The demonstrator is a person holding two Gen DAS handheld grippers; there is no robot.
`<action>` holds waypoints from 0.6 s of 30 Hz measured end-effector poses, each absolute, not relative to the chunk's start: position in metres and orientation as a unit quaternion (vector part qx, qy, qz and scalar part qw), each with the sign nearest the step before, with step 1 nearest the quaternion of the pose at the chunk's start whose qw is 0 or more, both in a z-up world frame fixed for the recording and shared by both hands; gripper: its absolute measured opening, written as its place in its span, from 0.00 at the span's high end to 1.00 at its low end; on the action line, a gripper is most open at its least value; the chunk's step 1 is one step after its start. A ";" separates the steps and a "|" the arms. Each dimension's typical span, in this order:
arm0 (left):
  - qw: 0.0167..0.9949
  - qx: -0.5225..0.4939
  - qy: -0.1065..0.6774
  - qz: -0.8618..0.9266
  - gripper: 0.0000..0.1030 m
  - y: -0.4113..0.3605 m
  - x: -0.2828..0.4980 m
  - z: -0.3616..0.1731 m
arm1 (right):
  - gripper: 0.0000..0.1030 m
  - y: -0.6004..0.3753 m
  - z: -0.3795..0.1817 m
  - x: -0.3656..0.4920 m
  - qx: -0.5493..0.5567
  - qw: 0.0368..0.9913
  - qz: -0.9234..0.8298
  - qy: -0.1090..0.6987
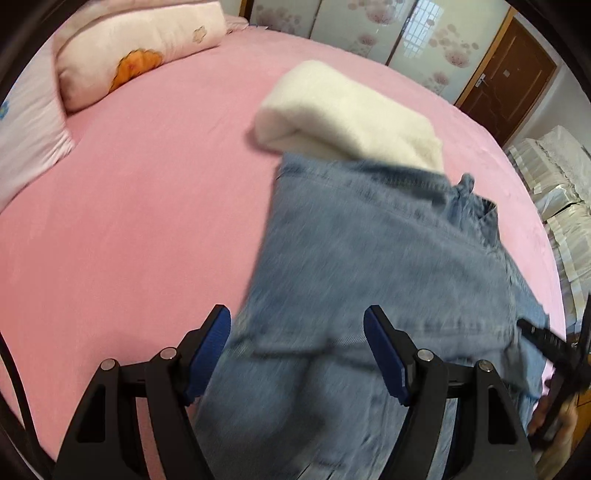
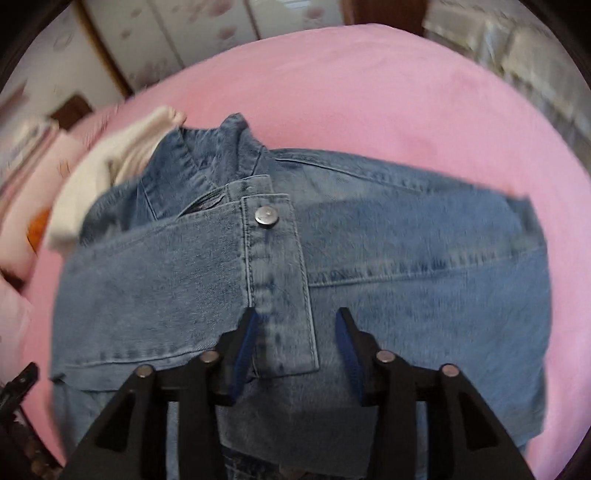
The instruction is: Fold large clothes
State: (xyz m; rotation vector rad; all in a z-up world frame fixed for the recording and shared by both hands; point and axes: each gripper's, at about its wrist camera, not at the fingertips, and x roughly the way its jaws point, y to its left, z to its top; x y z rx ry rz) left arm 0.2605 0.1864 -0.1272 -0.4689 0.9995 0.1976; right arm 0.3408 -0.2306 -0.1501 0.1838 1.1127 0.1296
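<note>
A blue denim jacket (image 1: 388, 258) lies partly folded on the pink bed; in the right wrist view (image 2: 332, 251) its collar and a cuff with a metal button (image 2: 266, 215) face up. My left gripper (image 1: 297, 325) is open over the jacket's near left edge, with denim between its blue pads. My right gripper (image 2: 295, 325) is open above the cuff, holding nothing. A folded cream garment (image 1: 351, 114) lies just beyond the jacket, touching its far edge; it also shows in the right wrist view (image 2: 107, 162). The right gripper's tip (image 1: 546, 343) shows at the left view's right edge.
The pink bed sheet (image 1: 147, 206) spreads to the left and far side. A pink pillow with an orange flower (image 1: 133, 51) lies at the head of the bed. A wardrobe with floral doors (image 1: 369, 26), a brown door (image 1: 509, 77) and white wrapped bundles (image 1: 557, 192) stand beyond the bed's edge.
</note>
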 end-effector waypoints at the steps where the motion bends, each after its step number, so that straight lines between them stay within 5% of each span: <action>1: 0.849 -0.215 0.474 0.089 0.29 0.182 0.273 -0.125 | 0.55 -0.230 -0.151 0.338 0.093 0.846 0.061 0.521; 12: 0.867 -0.174 0.466 0.023 0.29 0.106 0.350 -0.121 | 0.55 -0.113 -0.128 0.320 0.028 0.880 0.167 0.444; 18: 0.858 -0.094 0.502 0.057 0.29 0.093 0.372 -0.160 | 0.57 -0.070 -0.168 0.335 -0.042 0.869 0.164 0.465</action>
